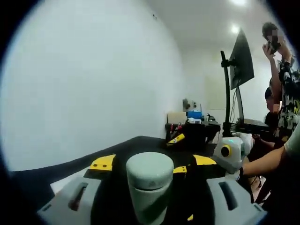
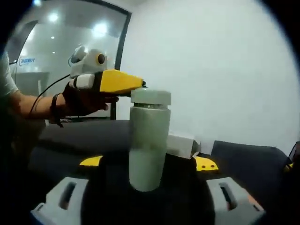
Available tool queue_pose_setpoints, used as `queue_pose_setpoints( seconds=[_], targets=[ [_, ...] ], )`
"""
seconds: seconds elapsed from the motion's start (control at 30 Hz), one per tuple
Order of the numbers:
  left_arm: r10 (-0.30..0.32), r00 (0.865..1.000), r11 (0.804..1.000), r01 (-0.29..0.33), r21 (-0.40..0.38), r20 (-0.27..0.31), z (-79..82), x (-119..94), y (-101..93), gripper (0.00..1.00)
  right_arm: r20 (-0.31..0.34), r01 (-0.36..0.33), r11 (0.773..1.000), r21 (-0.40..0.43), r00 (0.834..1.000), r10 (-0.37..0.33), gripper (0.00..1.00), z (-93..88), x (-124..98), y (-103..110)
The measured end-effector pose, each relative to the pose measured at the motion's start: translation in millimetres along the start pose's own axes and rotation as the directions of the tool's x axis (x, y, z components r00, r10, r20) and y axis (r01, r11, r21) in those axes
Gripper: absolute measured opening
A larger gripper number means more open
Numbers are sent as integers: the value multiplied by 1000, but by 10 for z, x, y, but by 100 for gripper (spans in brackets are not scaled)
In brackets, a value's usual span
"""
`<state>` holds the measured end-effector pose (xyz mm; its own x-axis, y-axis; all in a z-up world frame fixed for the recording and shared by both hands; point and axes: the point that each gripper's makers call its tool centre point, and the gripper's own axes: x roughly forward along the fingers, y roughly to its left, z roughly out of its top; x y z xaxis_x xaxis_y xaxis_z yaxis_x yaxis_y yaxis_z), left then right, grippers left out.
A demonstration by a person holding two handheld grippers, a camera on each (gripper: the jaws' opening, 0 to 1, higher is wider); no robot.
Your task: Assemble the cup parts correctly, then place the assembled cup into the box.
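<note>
Right hand-held gripper (image 2: 147,199): I see its jaws spread, the pale green cylindrical cup body (image 2: 146,150) upright between them; whether they clamp it I cannot tell. Left hand-held gripper (image 2: 140,84), yellow-jawed, touches the cup's pale rounded lid (image 2: 151,97) from my left. Black cloth-covered surface (image 2: 70,136) lies below. White box (image 2: 180,144) sits behind.

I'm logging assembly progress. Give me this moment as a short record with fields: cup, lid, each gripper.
cup: pale green cup, upright, lid on top
lid: lid sits on the cup; how tightly, cannot tell
right gripper: right gripper, cup body between its fingers
left gripper: left gripper, yellow fingers at the lid's edge
grip: open or shut unclear for both
</note>
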<state>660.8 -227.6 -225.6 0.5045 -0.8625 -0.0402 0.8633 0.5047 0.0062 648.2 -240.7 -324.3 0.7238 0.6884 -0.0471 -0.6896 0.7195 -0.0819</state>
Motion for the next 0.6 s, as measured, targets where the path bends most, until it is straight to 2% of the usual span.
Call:
queue_pose_setpoints(
  seconds=[0.07,0.1,0.17,0.2,0.27,0.37,0.43,0.47,0.6],
  targets=[
    [-17,1000,1000,18,-2,9,31,-21,7,58,18,-96,994,-56,995,97,69,2,44,97],
    [-15,1000,1000,15,-6,11,43,-28,24,58,15,-140,988,-58,990,141,69,-11,60,103],
    [-12,1000,1000,12,-2,7,29,-61,-45,56,3,-211,977,21,978,211,68,-42,80,86],
    [-13,1000,1000,13,-3,3,24,-56,-26,56,19,-238,969,64,971,237,67,-24,83,76],
    [-15,1000,1000,15,0,-2,20,-78,-5,56,47,-269,959,90,963,265,59,17,96,-5],
    [-27,1000,1000,27,-6,0,29,-89,1,55,50,-322,941,106,947,319,58,30,139,14],
    [-35,999,999,35,-10,-8,14,-71,12,55,52,-380,918,118,925,376,58,40,178,47],
    [-38,999,999,38,-7,-11,5,-67,9,55,42,-381,916,125,925,378,57,31,213,27],
    [-40,999,999,40,-23,-3,8,-43,53,55,48,-427,897,111,904,425,56,44,291,91]
  ],
)
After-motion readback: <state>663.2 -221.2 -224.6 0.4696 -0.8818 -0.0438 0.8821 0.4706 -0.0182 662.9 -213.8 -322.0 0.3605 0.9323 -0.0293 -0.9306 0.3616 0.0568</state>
